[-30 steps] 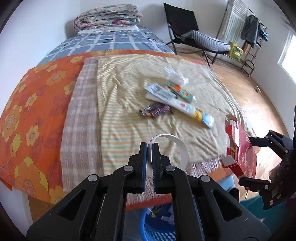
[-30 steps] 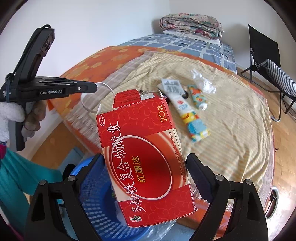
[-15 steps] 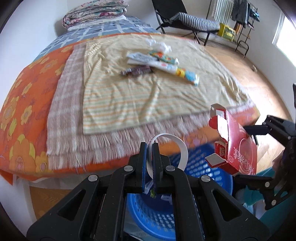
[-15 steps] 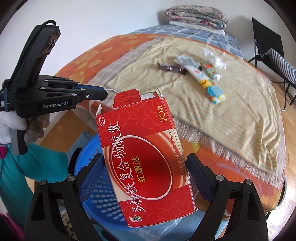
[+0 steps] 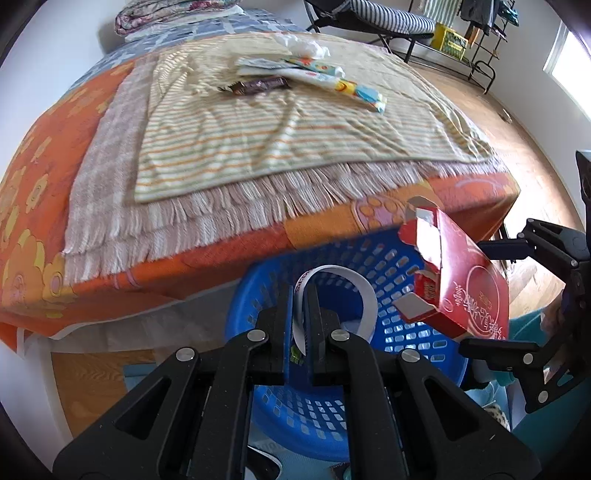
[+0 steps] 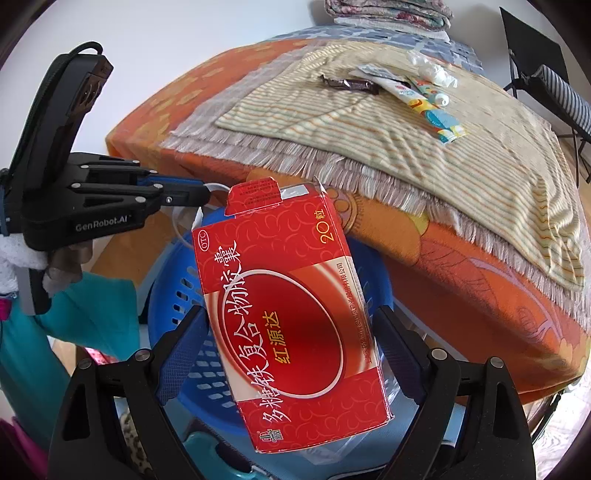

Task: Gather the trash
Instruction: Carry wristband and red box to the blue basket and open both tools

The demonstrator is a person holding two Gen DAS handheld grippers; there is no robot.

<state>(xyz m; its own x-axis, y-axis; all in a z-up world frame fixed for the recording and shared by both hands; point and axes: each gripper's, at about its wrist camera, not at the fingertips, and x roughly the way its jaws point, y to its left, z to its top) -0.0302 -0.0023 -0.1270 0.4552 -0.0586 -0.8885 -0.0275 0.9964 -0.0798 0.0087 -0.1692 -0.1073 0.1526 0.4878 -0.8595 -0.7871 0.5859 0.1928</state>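
While above the blue basket [image 5: 369,424], left gripper [image 5: 299,295] pinches white strip [image 5: 354,280] — right gripper [image 6: 291,332] clamps red box [image 6: 291,325].

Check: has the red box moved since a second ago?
Yes. The red box, clamped in the right gripper, went from beside the bed down over the blue basket.

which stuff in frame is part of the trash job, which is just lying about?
Job:
- red box in right tongs
- white strip in left tongs
- blue basket
- wrappers, tubes, crumpled plastic on the bed

Lying about:
- striped blanket
- folded quilts
- black chair
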